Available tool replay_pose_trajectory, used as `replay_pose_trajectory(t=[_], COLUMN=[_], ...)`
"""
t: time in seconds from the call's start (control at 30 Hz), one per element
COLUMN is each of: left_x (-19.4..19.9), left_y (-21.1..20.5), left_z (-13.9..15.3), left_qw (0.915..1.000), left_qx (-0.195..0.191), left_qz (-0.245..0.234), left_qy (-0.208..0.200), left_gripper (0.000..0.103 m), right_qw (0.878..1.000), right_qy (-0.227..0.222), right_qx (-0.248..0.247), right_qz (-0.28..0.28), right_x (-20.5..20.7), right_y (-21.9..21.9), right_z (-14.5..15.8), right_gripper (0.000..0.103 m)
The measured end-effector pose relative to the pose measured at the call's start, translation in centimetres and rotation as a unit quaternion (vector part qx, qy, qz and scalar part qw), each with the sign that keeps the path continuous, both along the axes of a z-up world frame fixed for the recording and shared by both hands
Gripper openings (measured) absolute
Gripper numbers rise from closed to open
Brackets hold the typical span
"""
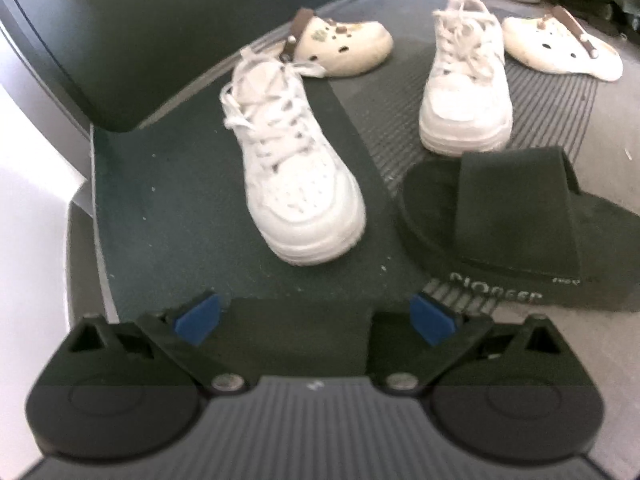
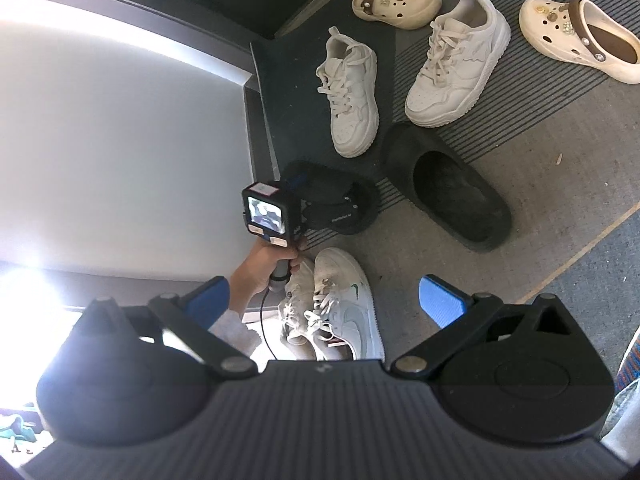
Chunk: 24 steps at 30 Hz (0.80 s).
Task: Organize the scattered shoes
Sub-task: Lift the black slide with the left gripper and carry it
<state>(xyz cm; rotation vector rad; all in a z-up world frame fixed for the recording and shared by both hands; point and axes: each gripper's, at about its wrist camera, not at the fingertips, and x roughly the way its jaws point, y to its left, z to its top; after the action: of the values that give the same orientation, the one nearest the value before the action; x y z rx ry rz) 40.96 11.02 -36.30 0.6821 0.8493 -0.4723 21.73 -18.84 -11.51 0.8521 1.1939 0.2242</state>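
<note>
Lowering spread left gripper (image 1: 315,316) squarely over black slide (image 2: 340,200), seemingly already between pads; right gripper (image 2: 326,300) spread, idle.

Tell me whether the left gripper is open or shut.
Open: the left gripper holds nothing; its blue pads stand wide apart above the dark mat.

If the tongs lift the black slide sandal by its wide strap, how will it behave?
The black slide sandal looks like thick moulded foam, so probably light and fairly stiff. Held by the strap, its longer heel end may tip downward. The matte surface likely grips well against the blue pads.
</note>
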Motion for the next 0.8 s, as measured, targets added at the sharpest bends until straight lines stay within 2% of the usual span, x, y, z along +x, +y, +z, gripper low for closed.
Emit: replay_pose_trajectory(t=[0.17, 0.3, 0.37, 0.43, 0.47, 0.57, 0.63, 0.8], left_x=[0.7, 0.9, 1.9, 3.1, 3.4, 3.5, 3.5, 2.4], left_y=[1.5, 1.3, 1.0, 0.5, 0.3, -0.6, -0.8, -1.2], left_z=[-1.7, -2.7, -3.5, -4.4, -4.6, -4.3, -3.6, -0.8], left_qw=[0.9984, 0.9972, 0.9953, 0.9910, 0.9899, 0.9911, 0.9921, 0.9951], left_qx=[0.030, 0.051, 0.062, 0.075, 0.081, 0.081, 0.064, 0.038], left_qz=[0.018, 0.023, 0.053, 0.084, 0.089, 0.080, 0.078, 0.075], left_qy=[0.045, 0.050, 0.052, 0.072, 0.075, 0.069, 0.074, 0.052], left_gripper=[0.103, 0.103, 0.103, 0.102, 0.099, 0.090, 0.089, 0.088], right_qw=[1.000, 1.000, 1.000, 1.000, 1.000, 1.000, 1.000, 1.000], right_qy=[-0.003, 0.000, 0.001, 0.000, 0.000, 0.000, -0.004, -0.020], right_qx=[0.003, 0.005, 0.004, 0.002, 0.002, 0.003, 0.002, 0.006], right_qz=[-0.003, 0.001, 0.001, 0.000, -0.001, -0.002, -0.003, -0.012], right_x=[0.1, 0.1, 0.1, 0.1, 0.1, 0.0, -0.2, -0.9], right_y=[-0.2, 0.1, 0.1, 0.0, 0.0, 0.1, 0.0, -0.8], right_z=[0.2, -0.1, -0.1, -0.1, 0.0, 0.1, 0.4, 1.5], right_gripper=[0.103, 0.103, 0.103, 0.103, 0.103, 0.103, 0.103, 0.103])
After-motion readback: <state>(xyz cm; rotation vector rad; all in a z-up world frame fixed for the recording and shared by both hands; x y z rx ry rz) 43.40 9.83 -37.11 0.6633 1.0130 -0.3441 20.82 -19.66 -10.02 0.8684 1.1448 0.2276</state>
